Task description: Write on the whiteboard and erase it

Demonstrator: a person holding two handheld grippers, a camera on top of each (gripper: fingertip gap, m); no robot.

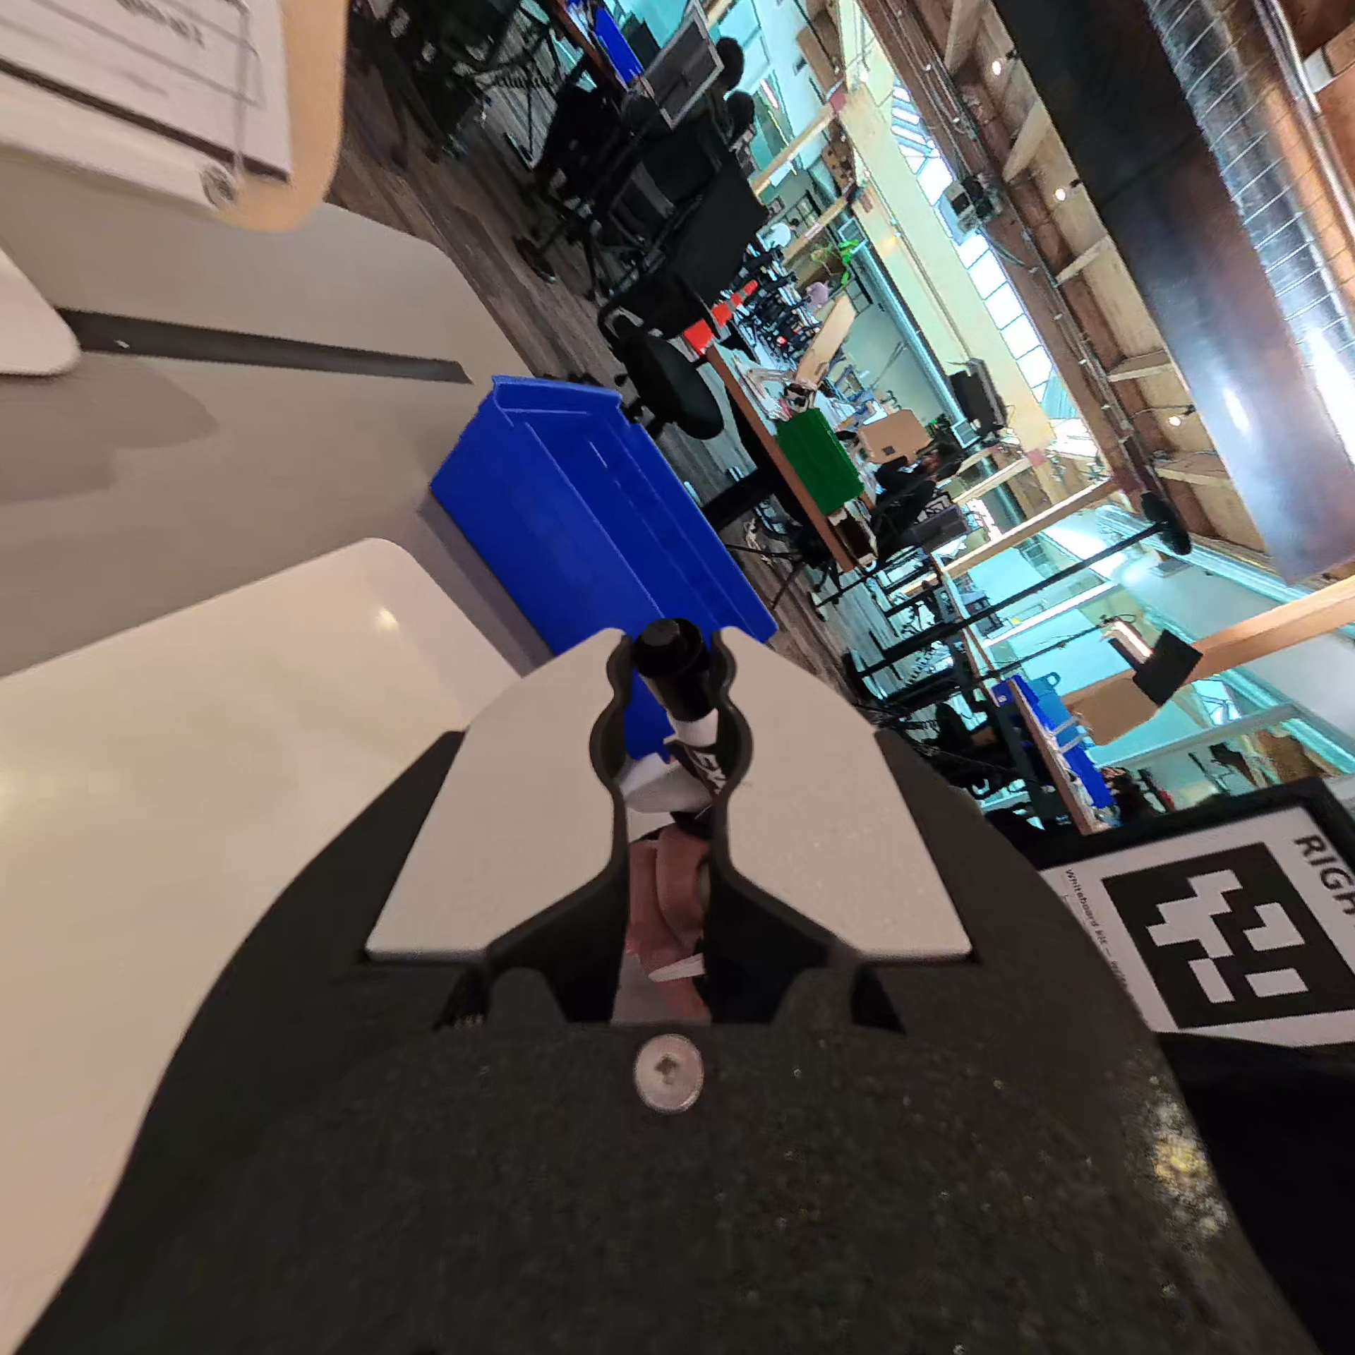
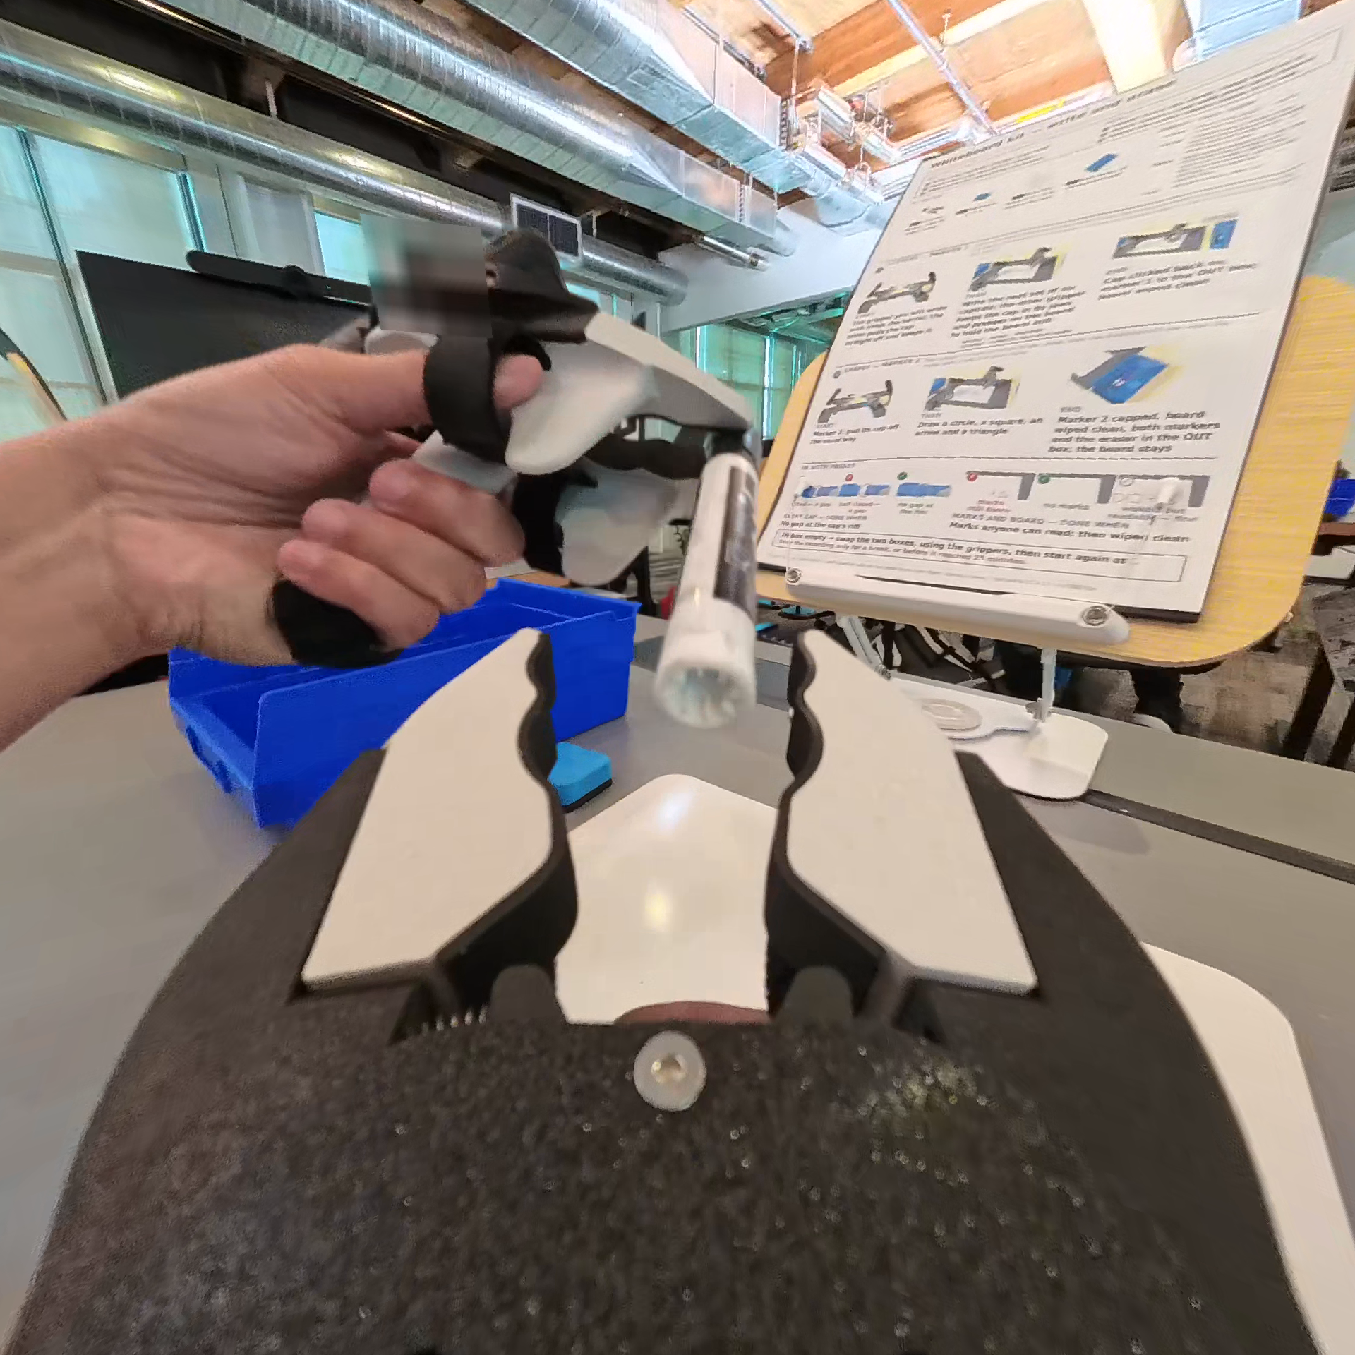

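My left gripper (image 1: pixel 671 641) is shut on a black and white marker (image 1: pixel 685 696), whose black end sticks out past the fingertips. In the right wrist view a hand holds this left gripper (image 2: pixel 733 443) up in the air. The marker (image 2: pixel 715 586) hangs from it, its white end pointing down at my right gripper (image 2: pixel 671 652). The right gripper is open and empty, its fingertips on either side of that end without touching it. The white whiteboard (image 2: pixel 667 880) lies flat on the table under the right gripper. It also shows in the left wrist view (image 1: pixel 220 733).
A blue bin (image 2: pixel 403 696) stands on the grey table (image 2: pixel 147 880) to the left, with a blue eraser (image 2: pixel 583 773) beside it. A printed sheet on a white stand (image 2: pixel 1063 366) is at the back right. The bin (image 1: pixel 586 513) also shows in the left wrist view.
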